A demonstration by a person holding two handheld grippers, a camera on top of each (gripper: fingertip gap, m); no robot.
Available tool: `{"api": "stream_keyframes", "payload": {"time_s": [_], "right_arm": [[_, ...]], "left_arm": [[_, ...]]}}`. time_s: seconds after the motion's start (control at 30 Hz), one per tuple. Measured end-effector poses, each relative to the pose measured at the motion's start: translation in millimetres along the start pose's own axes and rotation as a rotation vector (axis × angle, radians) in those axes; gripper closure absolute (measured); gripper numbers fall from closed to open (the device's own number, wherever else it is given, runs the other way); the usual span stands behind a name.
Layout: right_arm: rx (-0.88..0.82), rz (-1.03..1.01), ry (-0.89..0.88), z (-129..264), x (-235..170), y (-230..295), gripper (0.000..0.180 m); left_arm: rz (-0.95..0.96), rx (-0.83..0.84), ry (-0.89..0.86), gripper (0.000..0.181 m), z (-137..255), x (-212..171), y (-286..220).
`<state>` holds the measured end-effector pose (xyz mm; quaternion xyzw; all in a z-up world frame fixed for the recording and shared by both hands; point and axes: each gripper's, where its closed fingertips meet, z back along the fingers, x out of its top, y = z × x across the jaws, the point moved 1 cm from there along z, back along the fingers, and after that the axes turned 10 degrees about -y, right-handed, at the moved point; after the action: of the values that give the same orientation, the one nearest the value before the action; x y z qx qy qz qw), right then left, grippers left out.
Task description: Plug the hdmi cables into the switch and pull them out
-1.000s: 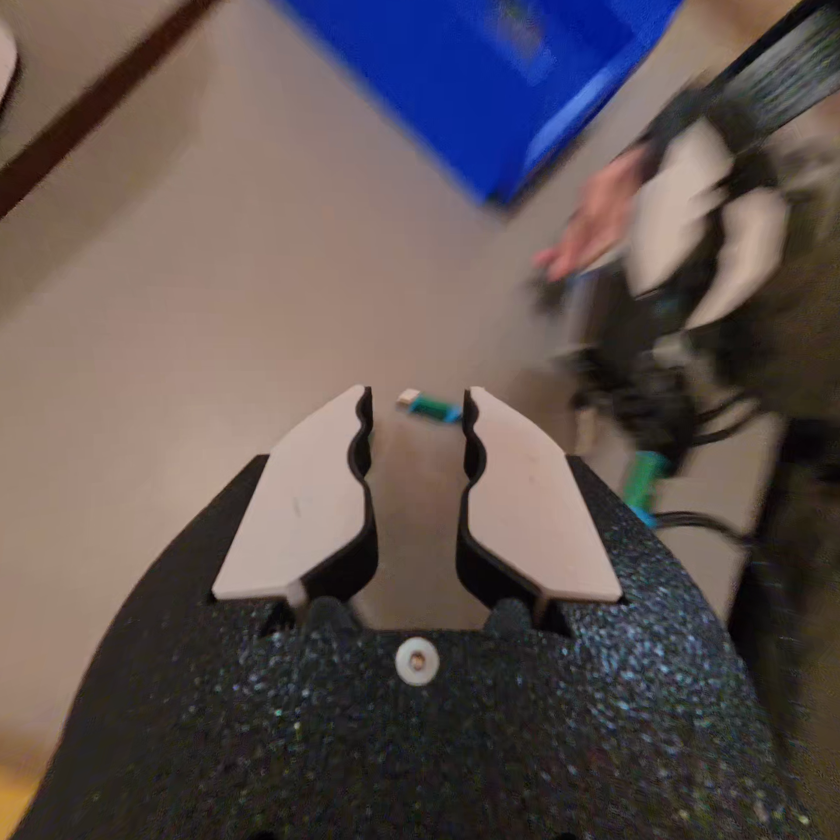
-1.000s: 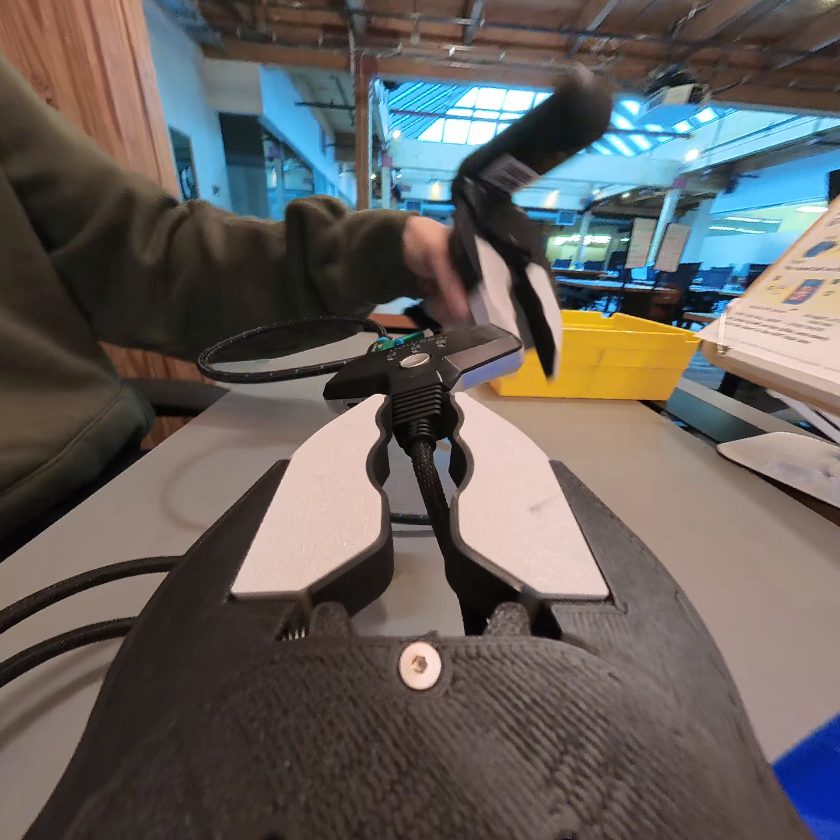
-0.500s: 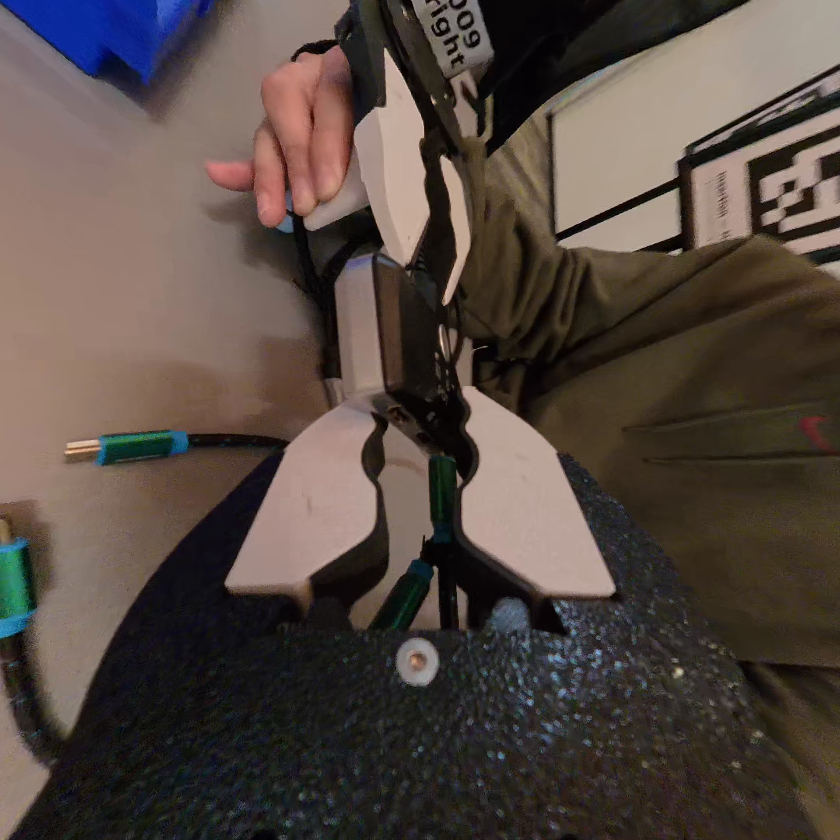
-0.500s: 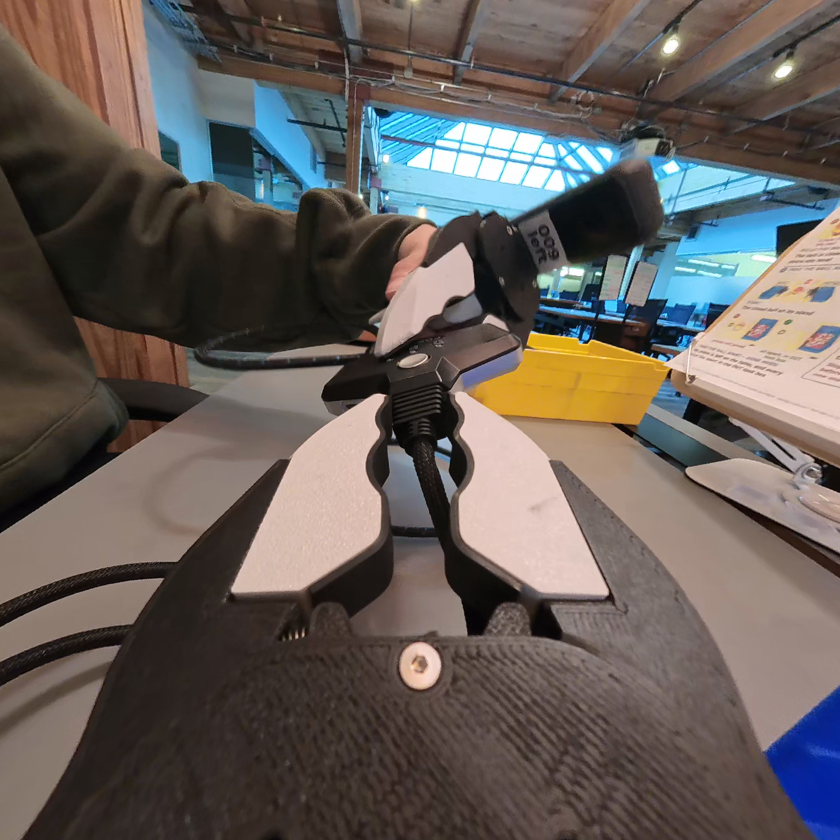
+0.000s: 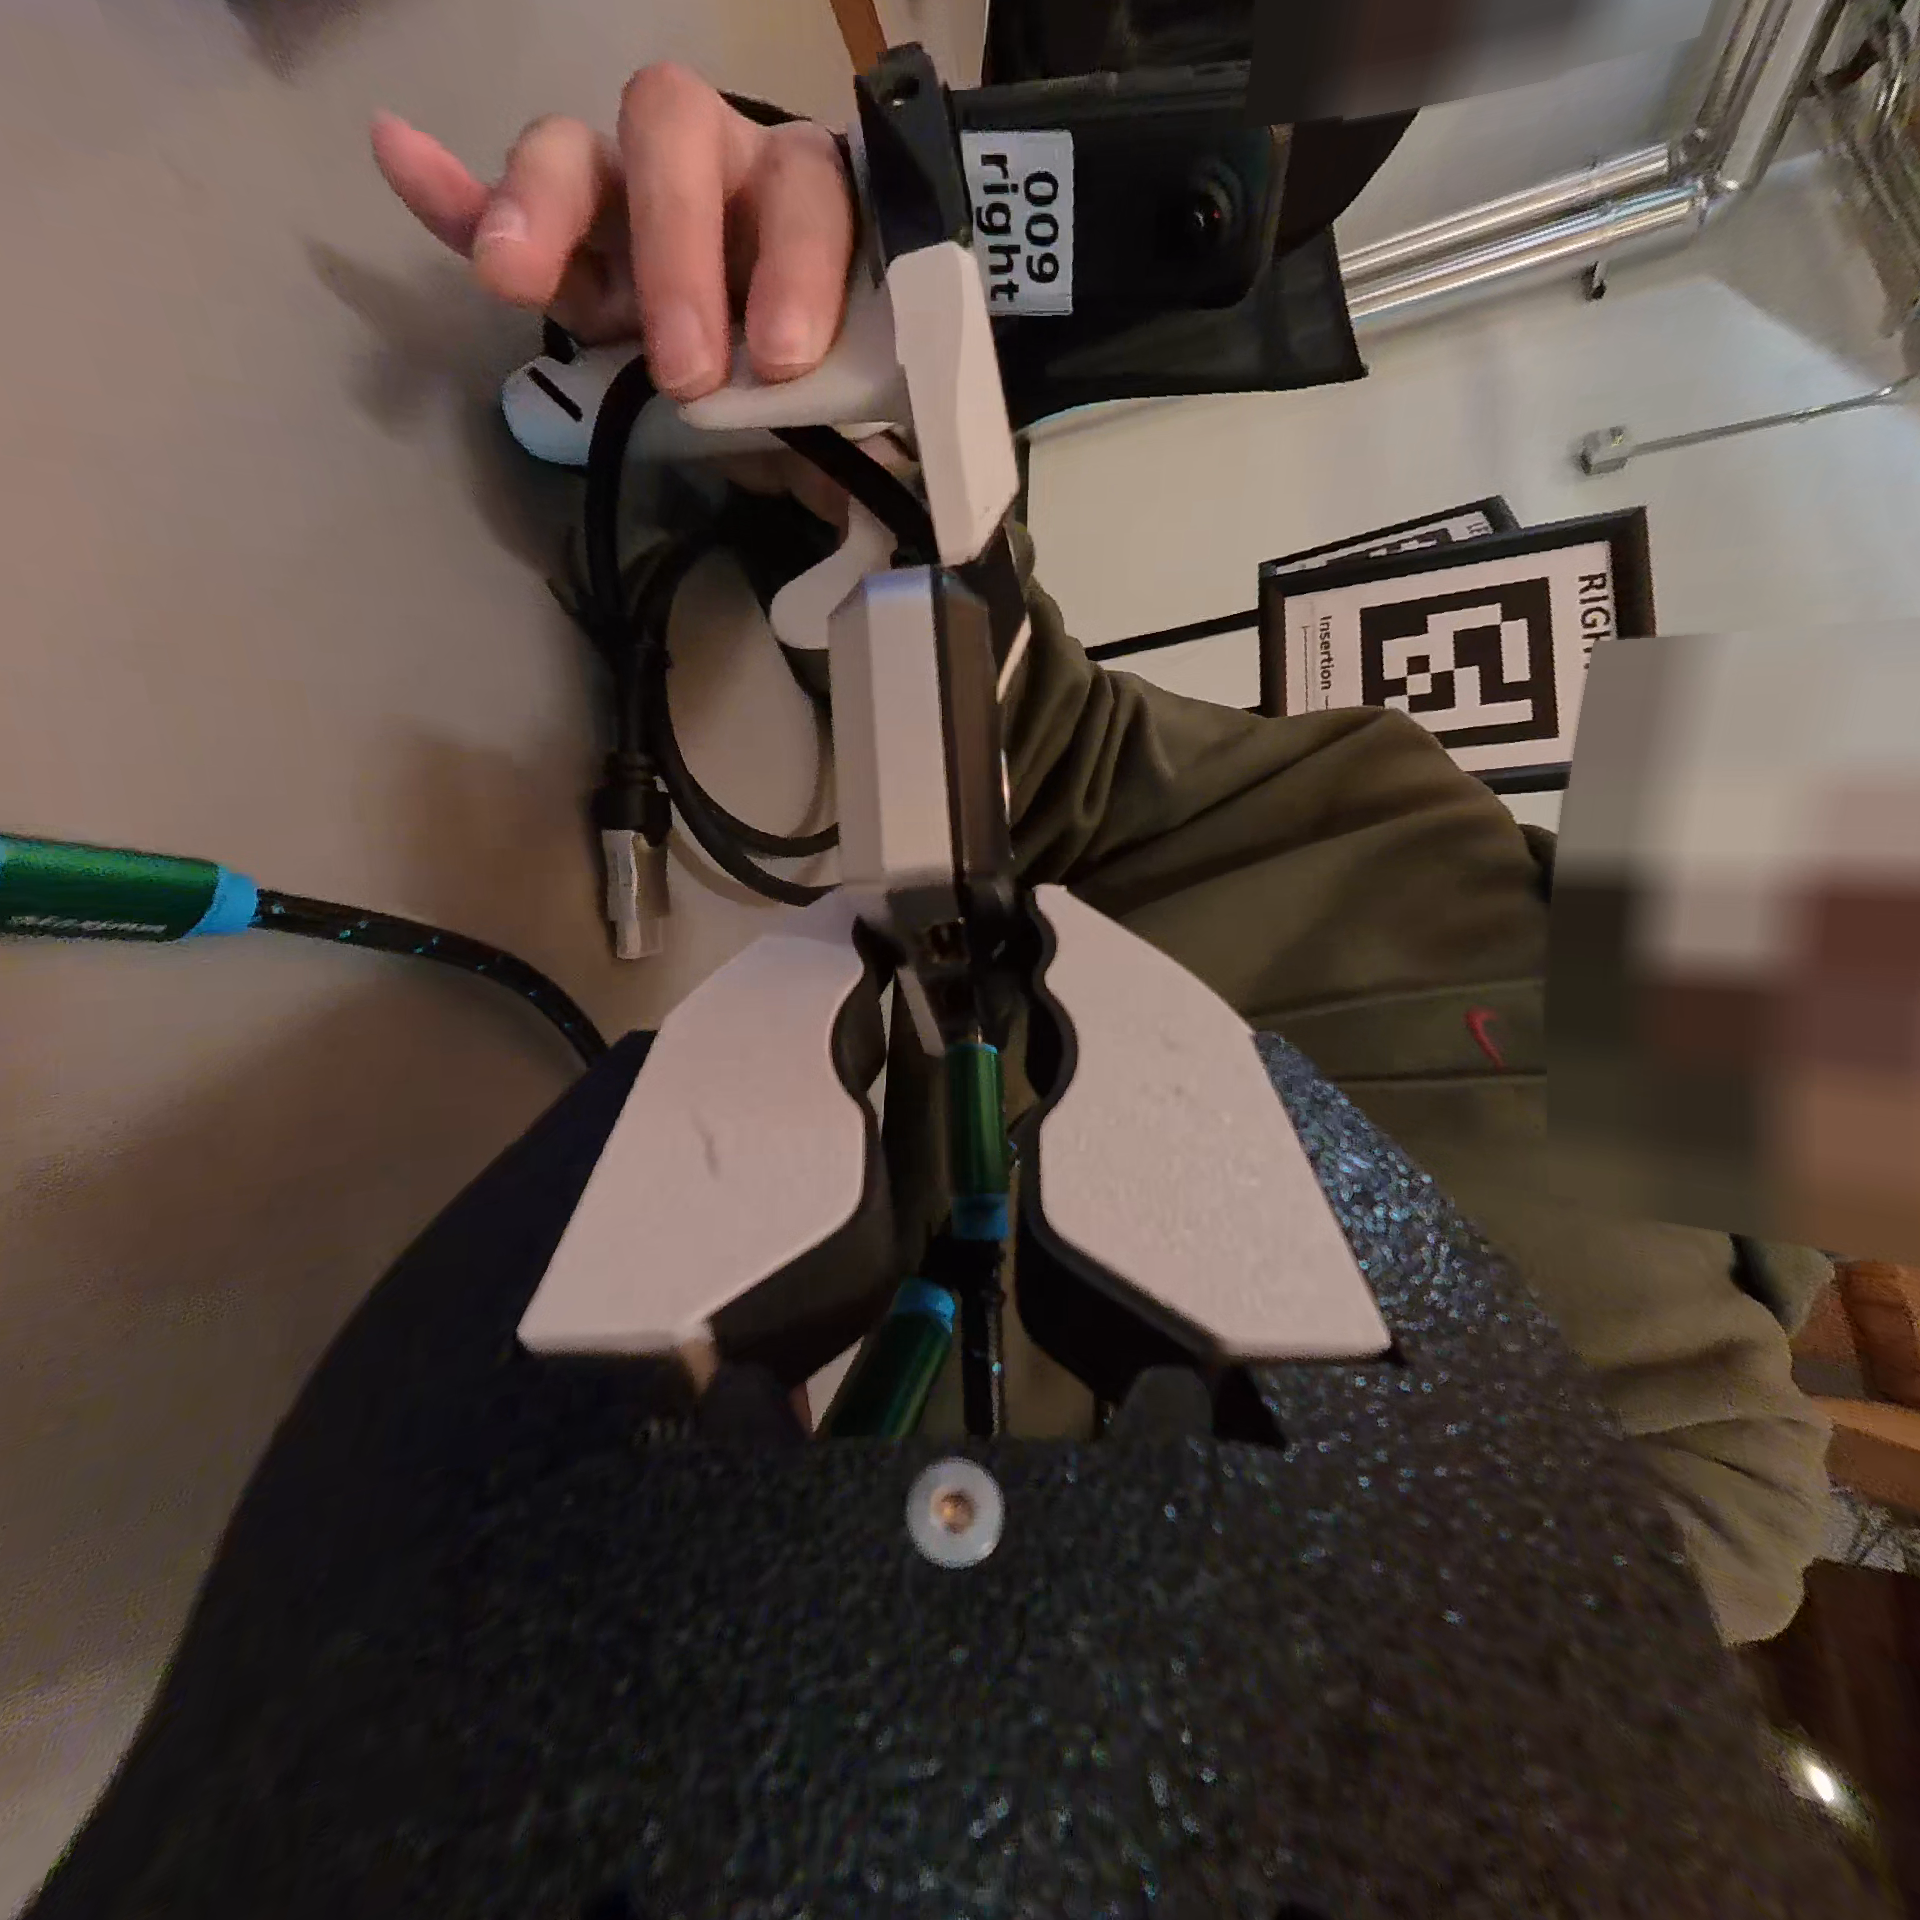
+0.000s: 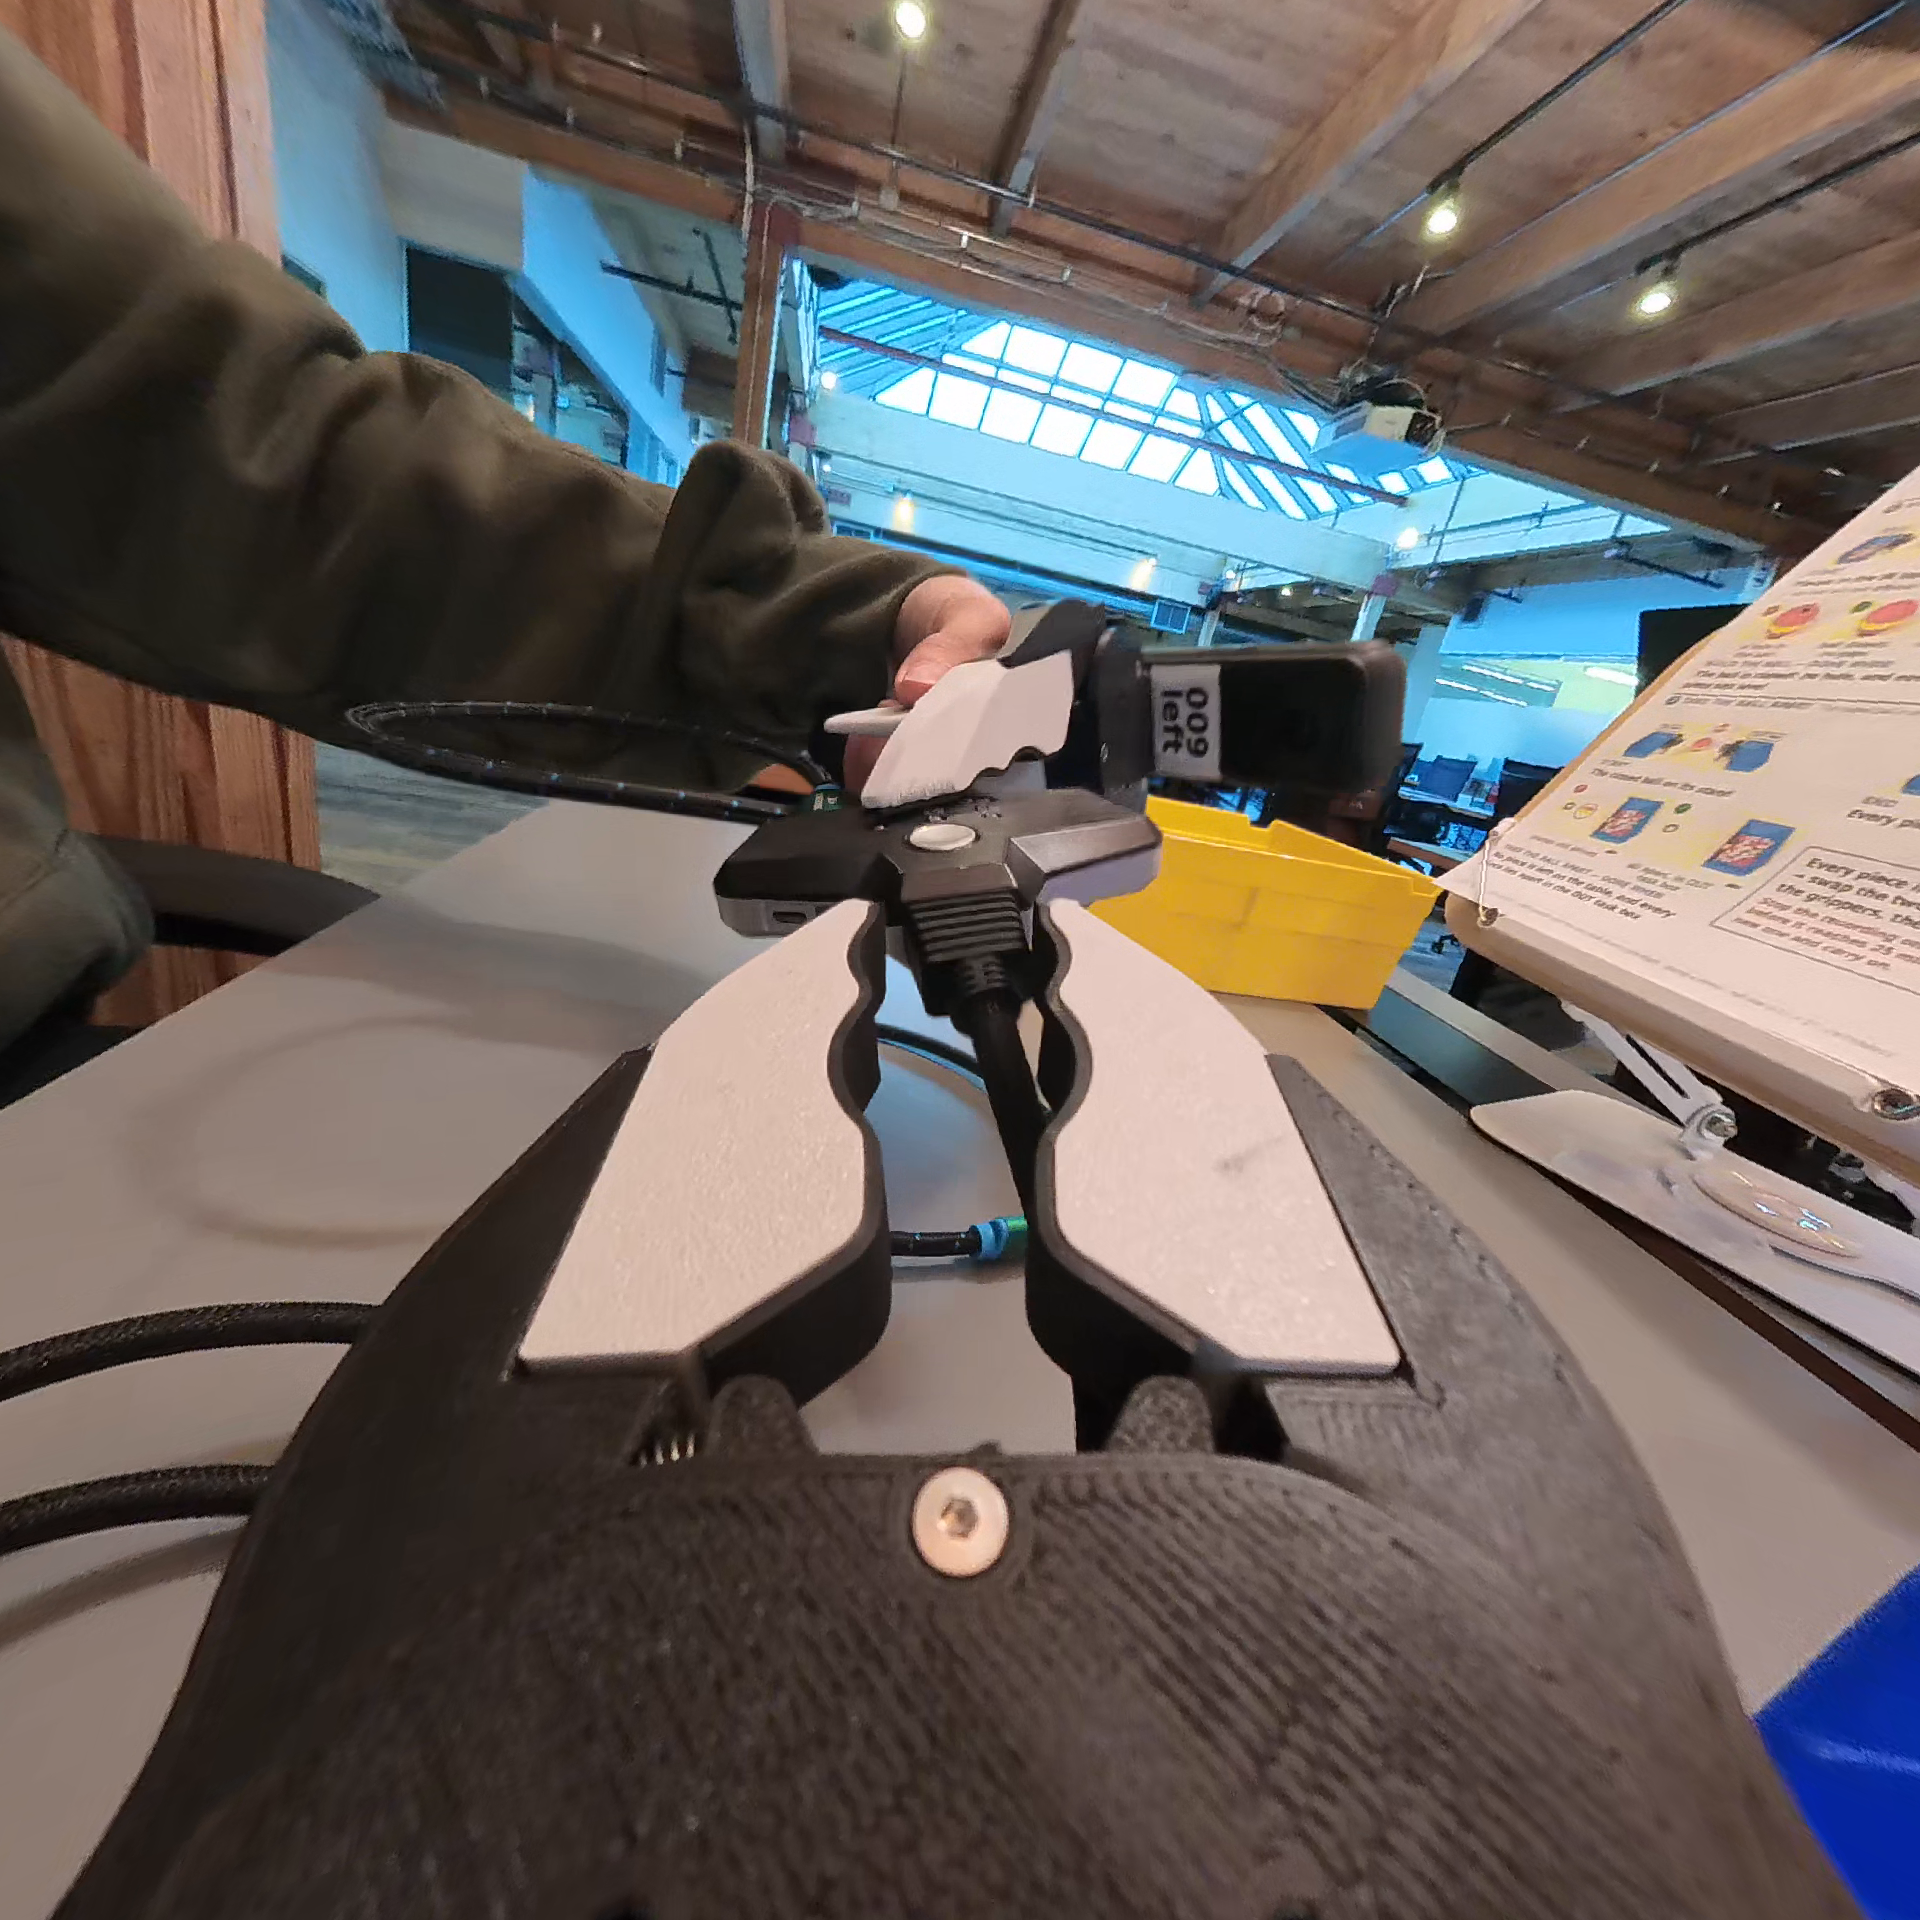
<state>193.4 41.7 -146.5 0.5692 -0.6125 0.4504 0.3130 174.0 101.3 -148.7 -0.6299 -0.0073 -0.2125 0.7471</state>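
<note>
The HDMI switch [image 6: 1081, 847], a small black and silver box, sits just past my right gripper [image 6: 956, 925], which is shut on the ribbed black boot of the switch's own cable [image 6: 971, 925]. In the left wrist view the switch [image 5: 894, 727] stands end-on ahead of my left gripper [image 5: 951, 945]. The left jaws are apart, one on each side of the switch's near end. A green HDMI plug [image 5: 977, 1122] sits between them, in the switch's port and closer to the right finger. The right gripper [image 5: 956, 416] shows beyond the switch, with a hand on it.
A loose green HDMI plug [image 5: 104, 894] and a coiled black cable [image 5: 634, 748] lie on the grey table. Another green plug [image 5: 894, 1361] lies under my left jaws. A yellow bin [image 6: 1247, 914], an instruction board [image 6: 1714, 831] and a blue bin corner [image 6: 1849, 1766] are on the right.
My left gripper swung from over the bare table to the switch and moved in until the plugged green connector lay between its jaws. The right gripper kept its hold and barely moved.
</note>
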Motion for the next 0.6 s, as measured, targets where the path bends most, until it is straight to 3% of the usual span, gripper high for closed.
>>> {"api": "stream_keyframes", "payload": {"time_s": [0.6], "right_arm": [[-0.036, 0.026, 0.055, -5.2, -7.7, -1.2, 0.156]], "left_arm": [[0.021, 0.073, 0.059, 0.159, 1.5, 2.7, -6.4]]}}
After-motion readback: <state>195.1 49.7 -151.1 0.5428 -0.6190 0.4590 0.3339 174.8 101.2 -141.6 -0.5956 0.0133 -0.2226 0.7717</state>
